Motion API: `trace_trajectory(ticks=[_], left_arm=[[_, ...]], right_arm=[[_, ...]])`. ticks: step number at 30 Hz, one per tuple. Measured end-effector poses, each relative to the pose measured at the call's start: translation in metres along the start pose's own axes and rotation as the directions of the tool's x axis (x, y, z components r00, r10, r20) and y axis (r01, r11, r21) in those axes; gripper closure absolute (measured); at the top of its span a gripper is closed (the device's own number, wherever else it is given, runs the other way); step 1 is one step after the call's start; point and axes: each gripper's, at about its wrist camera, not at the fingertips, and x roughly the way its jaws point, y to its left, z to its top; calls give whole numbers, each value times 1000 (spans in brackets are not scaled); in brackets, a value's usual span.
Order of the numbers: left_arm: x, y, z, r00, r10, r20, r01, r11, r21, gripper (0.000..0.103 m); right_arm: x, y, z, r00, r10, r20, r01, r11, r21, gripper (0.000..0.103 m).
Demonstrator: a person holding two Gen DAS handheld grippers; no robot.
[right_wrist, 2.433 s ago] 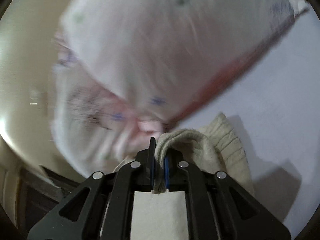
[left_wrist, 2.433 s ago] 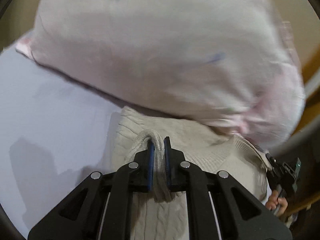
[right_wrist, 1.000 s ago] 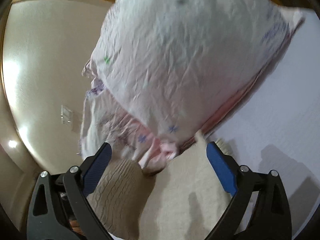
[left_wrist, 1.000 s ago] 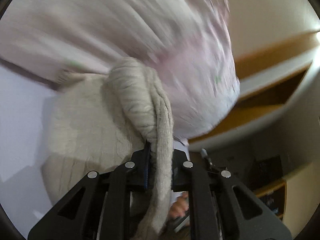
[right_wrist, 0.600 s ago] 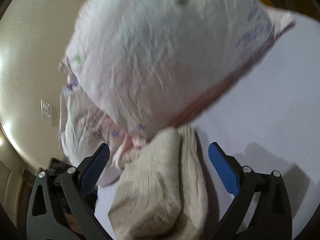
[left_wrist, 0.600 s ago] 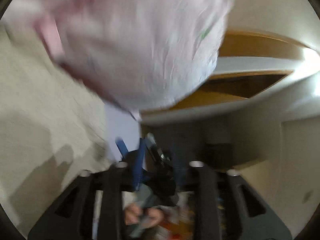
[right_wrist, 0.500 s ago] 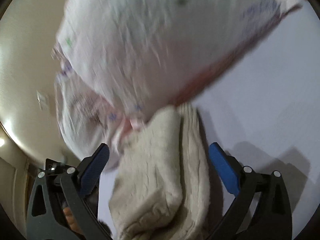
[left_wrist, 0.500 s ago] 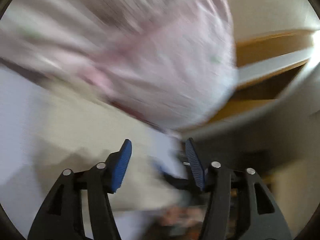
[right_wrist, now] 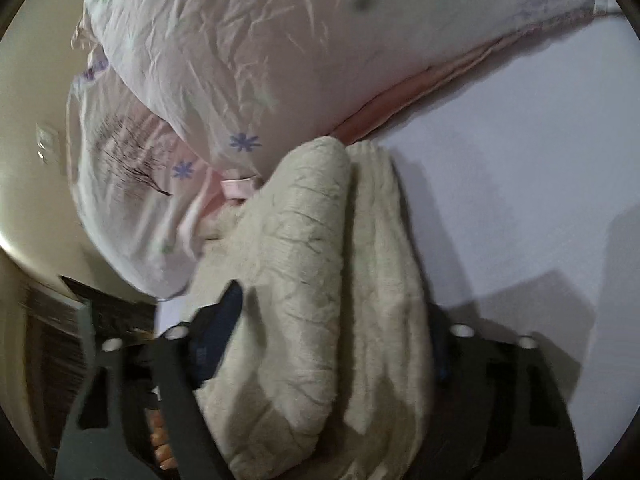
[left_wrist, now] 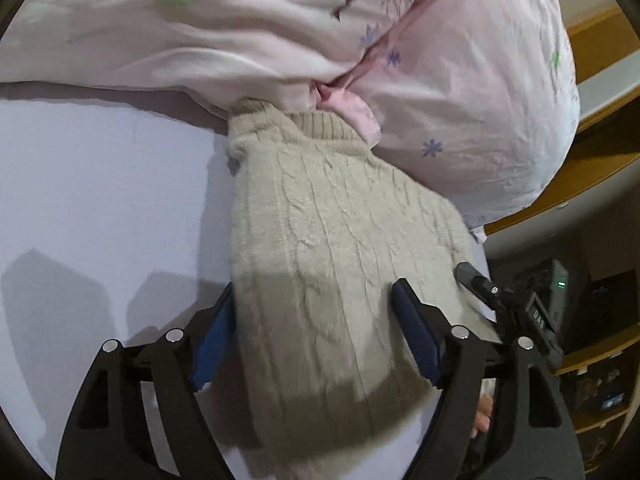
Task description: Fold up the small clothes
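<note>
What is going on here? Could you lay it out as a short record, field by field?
Garment: cream cable-knit sweater, folded into a thick bundle
Surface: pale lavender sheet
Behind it: pink flowered pillow, touching the sweater's far end
Left claw: open, fingers either side of the sweater, not pinching
Right claw: open, straddling the folded stack
Background: wooden shelving

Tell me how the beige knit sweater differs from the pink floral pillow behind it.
The sweater is beige cable knit with a ribbed edge; the pillow is smooth, wrinkled pale pink cloth printed with small purple stars. The sweater lies folded in low layers on the white sheet; the pillow is puffed, taller and wider. The sweater sits between both open grippers; the pillow lies beyond them. Both rest on the sheet, touching.
</note>
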Motion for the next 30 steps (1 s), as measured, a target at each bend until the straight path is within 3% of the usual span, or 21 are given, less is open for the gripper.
trace_trajectory(ticks=[1,3,4,5,7,9,11,14,16,18,19,22,24,26,28,30], left_arm=[[3,-2,1,1000,-10,13,10,1000,3,28],[6,-5,2,1000,-7,7,6,1000,29,43],[0,-4,2,1000,-19,1,18,999,48,57],[-11,-2,2,999,-46,-10,47,997,62,62],[-35,5,0,996,-82,-31,84,993,81,64],[-62,11,-6,999,-47,-4,47,992,119,64],[-84,22,-7,999,9,42,-14,991,131,63],[-94,44,-3,991,108,76,-116,987,113,59],[-105,51,-10,977,171,126,-184,978,100,60],[-127,45,-22,959,180,219,-213,968,136,58],[-141,39,-32,953,160,259,-205,966,158,55],[-154,24,-55,964,52,263,-108,973,203,53],[-151,11,-75,972,6,234,-69,963,260,53],[-131,-3,-87,982,12,187,-70,949,307,53],[-114,-3,-92,985,66,158,-115,938,327,53],[-101,6,-95,991,92,101,-121,938,325,54]], right_arm=[[1,0,0,1000,24,-4,-24,1000,3,63],[2,-4,-3,994,104,-18,-103,994,40,68],[1,-4,-4,991,130,-20,-129,991,44,69],[0,-4,-5,986,166,-23,-165,985,55,70],[2,4,-11,961,270,-56,-266,961,69,71],[13,24,-21,939,317,-131,-313,948,51,71],[28,41,-32,930,307,-201,-307,951,30,70],[37,69,-45,960,157,-231,-183,979,-93,54],[11,75,-48,992,44,-117,-62,987,-151,47],[-32,70,-54,997,66,29,-61,987,-145,43],[-45,68,-57,993,101,54,-93,986,-141,44],[-47,83,-72,992,126,-19,-128,978,-167,58],[-31,93,-83,988,119,-98,-135,974,-181,65],[-10,96,-89,988,53,-143,-81,976,-204,88],[-9,92,-88,994,48,-98,-67,978,-195,95],[-32,74,-83,998,56,16,-53,987,-151,95]])
